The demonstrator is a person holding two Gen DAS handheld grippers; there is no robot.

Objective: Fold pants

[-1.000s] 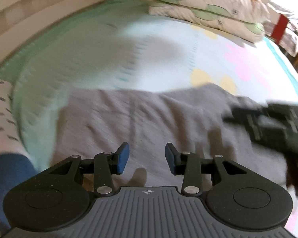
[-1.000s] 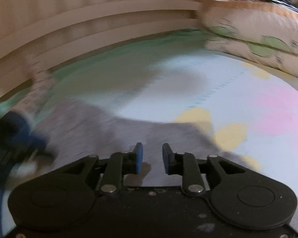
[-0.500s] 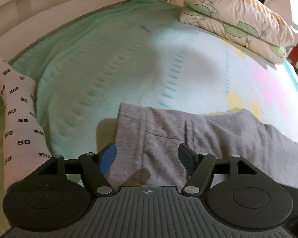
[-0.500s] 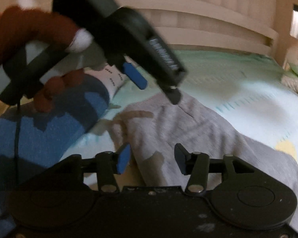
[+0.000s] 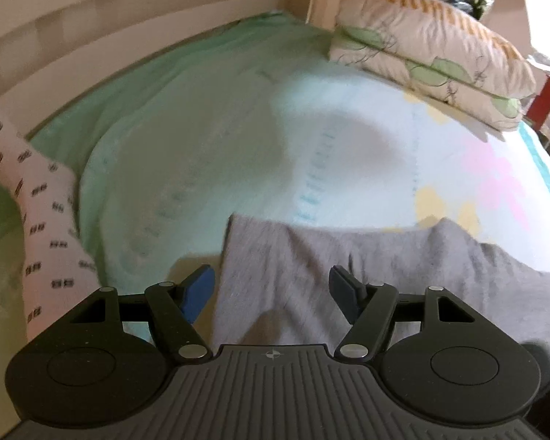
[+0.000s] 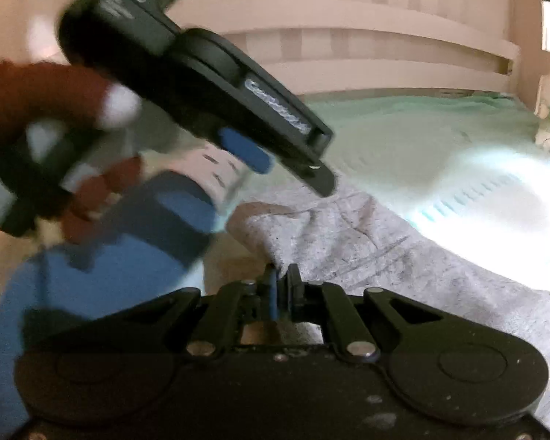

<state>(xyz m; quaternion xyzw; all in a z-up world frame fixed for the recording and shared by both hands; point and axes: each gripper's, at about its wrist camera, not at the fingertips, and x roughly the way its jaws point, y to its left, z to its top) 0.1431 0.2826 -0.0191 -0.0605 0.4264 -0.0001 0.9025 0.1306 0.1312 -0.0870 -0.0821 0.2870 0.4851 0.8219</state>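
I am in a home bedroom: a mint-green quilted bedspread with pink and yellow flowers (image 5: 209, 139) fills the frame, 2 stacked leaf-print pillows (image 5: 432, 55) lie upper right, and a cream slatted wooden bed rail (image 5: 110, 25) crosses the top.

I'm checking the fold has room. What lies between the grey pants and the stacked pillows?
Only bare bedsheet, mint fading to white with pink and yellow patches, lies between the grey pants and the pillows, as the left wrist view shows.
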